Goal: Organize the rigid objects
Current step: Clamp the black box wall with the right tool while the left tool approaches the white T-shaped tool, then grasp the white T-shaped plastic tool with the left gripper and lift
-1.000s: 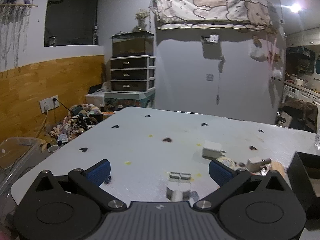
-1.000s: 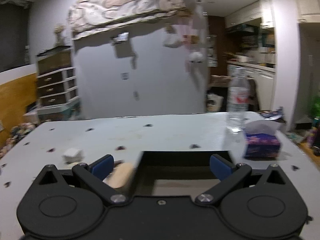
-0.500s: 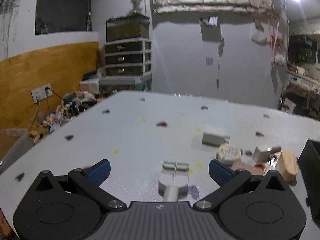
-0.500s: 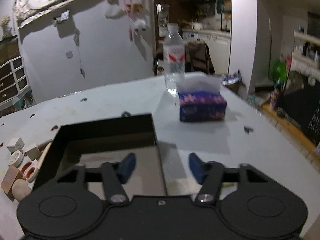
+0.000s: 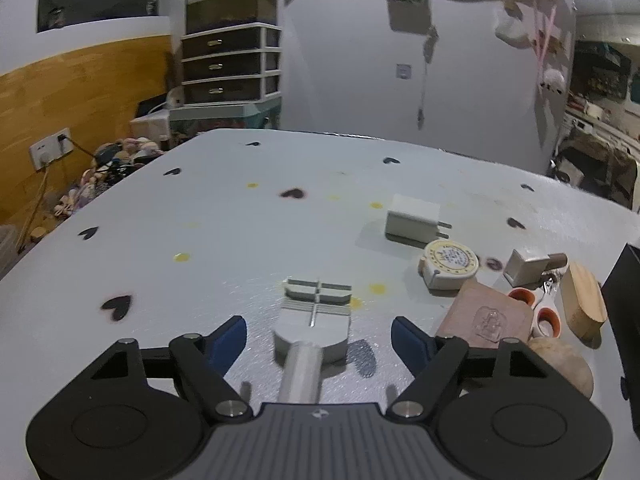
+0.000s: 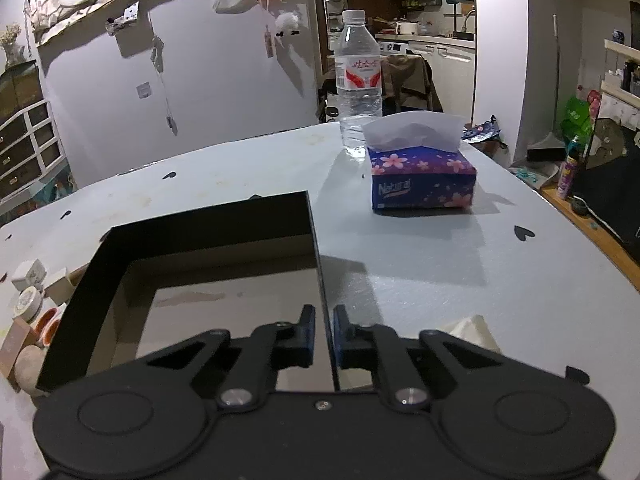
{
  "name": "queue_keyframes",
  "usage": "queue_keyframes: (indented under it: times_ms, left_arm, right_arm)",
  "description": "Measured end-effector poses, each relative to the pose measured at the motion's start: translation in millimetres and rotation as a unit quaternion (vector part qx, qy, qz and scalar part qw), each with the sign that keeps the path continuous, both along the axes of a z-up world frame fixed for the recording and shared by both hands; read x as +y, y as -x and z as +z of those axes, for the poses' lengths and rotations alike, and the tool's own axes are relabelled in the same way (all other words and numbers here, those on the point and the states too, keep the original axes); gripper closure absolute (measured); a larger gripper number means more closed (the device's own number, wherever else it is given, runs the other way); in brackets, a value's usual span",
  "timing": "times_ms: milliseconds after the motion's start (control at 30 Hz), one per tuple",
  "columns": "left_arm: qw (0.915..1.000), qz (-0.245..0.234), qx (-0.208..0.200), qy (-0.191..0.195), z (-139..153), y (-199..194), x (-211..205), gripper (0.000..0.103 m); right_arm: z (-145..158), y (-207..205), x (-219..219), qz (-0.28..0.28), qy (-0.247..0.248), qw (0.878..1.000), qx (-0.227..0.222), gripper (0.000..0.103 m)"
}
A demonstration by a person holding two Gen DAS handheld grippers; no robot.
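Left wrist view, left to right. The white table [image 5: 192,216] carries dark heart marks and yellow spots. The left gripper [image 5: 318,334] sits low over it, jaws roughly half open and closing; its blue pads [image 5: 228,338] stand either side of a grey tool with a metal handle [image 5: 314,322], and neither pad touches it. Past the right pad lie the loose items: a white plug adapter [image 5: 412,220] farthest back, a round white tin with a yellow rim [image 5: 450,264] just in front of it, a brown leather square [image 5: 486,316] beside the pad, a small white box [image 5: 524,266], two orange-rimmed rings [image 5: 536,308], a wooden block [image 5: 582,300] and a tan rounded object [image 5: 564,364] nearest the camera. The edge of the black box [image 5: 624,284] shows at the far right.

Right wrist view, left to right. The same loose items sit in a cluster [image 6: 28,300] just outside the left wall of the black box [image 6: 200,236], which is open-topped with a pale bare floor. The right gripper [image 6: 323,332] is closed on the box's right wall, one pad inside and one outside, both pressing the thin panel. Behind and to the right stand a clear water bottle [image 6: 358,80] and, just beside it, a purple tissue pack [image 6: 422,178]. A folded white paper [image 6: 472,332] lies near the gripper's right side
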State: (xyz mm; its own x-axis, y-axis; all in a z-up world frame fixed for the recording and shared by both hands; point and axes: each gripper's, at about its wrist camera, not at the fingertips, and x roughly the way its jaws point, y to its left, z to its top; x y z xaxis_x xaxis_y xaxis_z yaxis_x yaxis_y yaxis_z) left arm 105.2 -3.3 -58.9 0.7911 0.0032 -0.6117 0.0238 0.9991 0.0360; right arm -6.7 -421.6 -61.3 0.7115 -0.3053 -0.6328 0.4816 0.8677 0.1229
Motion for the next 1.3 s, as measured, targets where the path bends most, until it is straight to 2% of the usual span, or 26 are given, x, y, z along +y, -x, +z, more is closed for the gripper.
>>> queue_keyframes:
  times_ms: [300, 467, 567, 600, 767, 867, 1067, 1300]
  left_arm:
    - [0.9993, 0.01, 0.036, -0.008, -21.7, -29.7, 1.7, 0.033]
    - [0.9994, 0.007, 0.033, -0.008, -20.9, -34.5, 0.2, 0.035]
    - [0.9995, 0.001, 0.031, -0.009, -19.9, -35.7, -2.3, 0.045]
    - [0.9996, 0.0, 0.028, -0.008, -19.7, -35.7, -3.2, 0.051]
    - [0.9993, -0.02, 0.027, -0.014, -19.0, -34.6, -11.1, 0.053]
    - [0.9993, -0.029, 0.021, -0.012, -17.6, -29.7, -15.7, 0.054]
    - [0.999, -0.043, -0.008, 0.012, 0.8, -13.6, -26.2, 0.055]
    - [0.9913, -0.115, -0.054, 0.035, 42.9, -1.1, -65.7, 0.055]
  right_arm:
    - [-0.2, -7.4, -4.5, 0.022, 0.005, 0.999, 0.033, 0.099]
    - [-8.4, -16.0, -5.9, 0.027, -0.001, 0.998, 0.064, 0.099]
    - [-10.7, -18.5, -7.5, 0.029, -0.006, 0.997, 0.075, 0.099]
    - [-12.2, -20.0, -8.2, 0.03, -0.009, 0.996, 0.081, 0.099]
    - [-21.6, -28.2, -18.0, 0.029, -0.048, 0.992, 0.109, 0.099]
    - [-21.3, -30.1, -14.7, 0.038, -0.037, 0.992, 0.117, 0.099]
    - [-21.2, -28.3, -16.6, 0.042, -0.04, 0.992, 0.111, 0.099]
    - [-22.4, -26.1, -18.1, 0.042, -0.045, 0.993, 0.098, 0.099]
